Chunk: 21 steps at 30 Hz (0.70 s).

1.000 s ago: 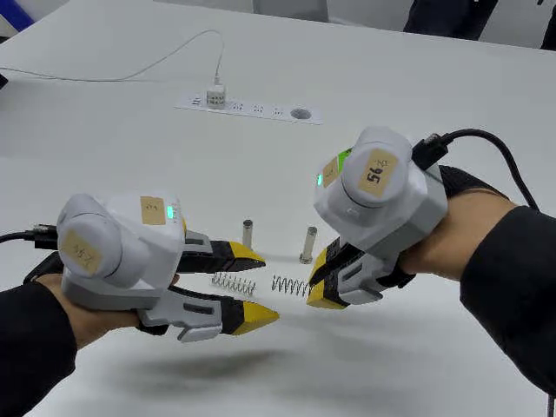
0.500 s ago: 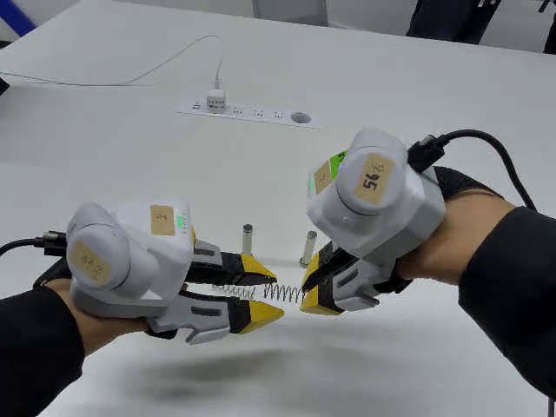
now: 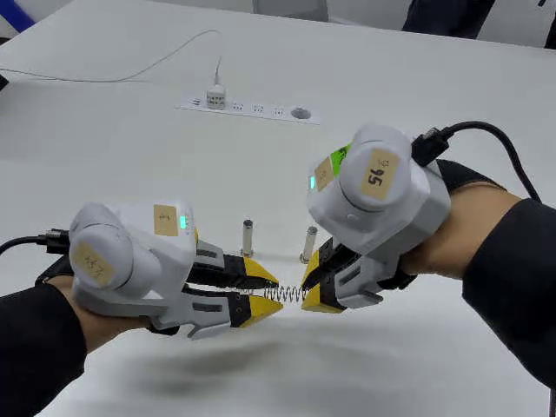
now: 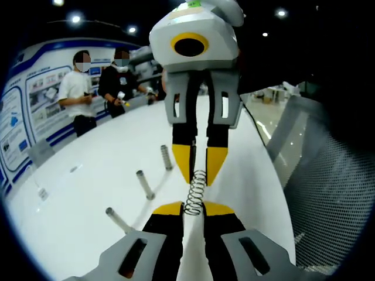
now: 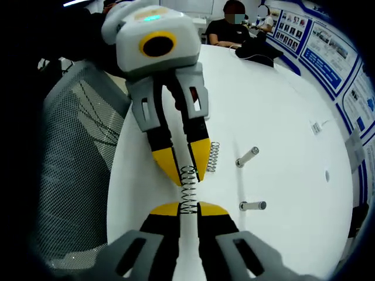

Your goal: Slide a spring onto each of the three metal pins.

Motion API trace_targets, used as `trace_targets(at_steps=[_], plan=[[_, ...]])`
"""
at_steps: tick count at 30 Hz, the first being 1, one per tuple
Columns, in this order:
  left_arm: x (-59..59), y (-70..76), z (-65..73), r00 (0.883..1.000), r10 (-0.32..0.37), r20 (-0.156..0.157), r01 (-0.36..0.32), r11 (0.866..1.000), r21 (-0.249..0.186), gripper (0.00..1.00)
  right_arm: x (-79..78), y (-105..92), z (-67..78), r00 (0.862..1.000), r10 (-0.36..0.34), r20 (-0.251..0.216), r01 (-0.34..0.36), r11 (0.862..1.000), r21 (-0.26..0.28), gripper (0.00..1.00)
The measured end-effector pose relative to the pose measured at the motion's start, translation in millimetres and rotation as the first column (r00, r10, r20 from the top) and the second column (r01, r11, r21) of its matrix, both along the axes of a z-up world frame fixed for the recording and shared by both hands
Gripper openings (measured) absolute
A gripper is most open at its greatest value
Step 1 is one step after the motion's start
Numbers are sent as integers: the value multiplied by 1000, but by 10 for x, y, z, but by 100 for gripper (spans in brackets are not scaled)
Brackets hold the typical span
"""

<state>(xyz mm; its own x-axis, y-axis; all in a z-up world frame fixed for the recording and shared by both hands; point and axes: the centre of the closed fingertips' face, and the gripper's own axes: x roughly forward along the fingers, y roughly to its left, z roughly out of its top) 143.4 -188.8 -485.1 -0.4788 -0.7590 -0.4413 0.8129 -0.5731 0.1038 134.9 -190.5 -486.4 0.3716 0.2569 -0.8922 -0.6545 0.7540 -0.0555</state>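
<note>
My left tool reaches in from the left of the head view and my right tool from the right. Their yellow tips almost meet low over the white worktop. A spring spans the short gap between them, lying roughly level, with one end in each tool.

In the left gripper view, the left tool's jaws are drawn close together on the near end of the spring. The right tool comes down from the top of that view, its tips pinching the far end. The right gripper view shows the same from the other side: its own jaws are closed on the near end of the coil, and the left tool's tips squeeze the other end. So both tools are clamped on the one spring. I cannot tell for certain whether it hangs clear of the surface.

The three metal pins stand upright on the worktop in a row, just off to one side of the held spring. In the head view two of them show right behind the tool tips. A second spring lies loose on the worktop beside the left tool's jaws, near the pins.

Farther back, a white power strip lies on the worktop with a charger plugged into it. A mesh chair stands by the worktop's edge, and people stand in the background.
</note>
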Motion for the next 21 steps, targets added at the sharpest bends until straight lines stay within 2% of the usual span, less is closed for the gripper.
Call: trace_targets(at_steps=[12, 21], plan=[[-21, -2, -20, 1000, -13, 7, 13, 1000, 6, 11, 37, 55, 166, 1000, 3, 19, -3, 1000, 8, 12], [-39, -7, -32, 1000, -22, 15, 22, 1000, 13, 11, 71, 104, 231, 999, 19, 35, -19, 1000, 1, 12]])
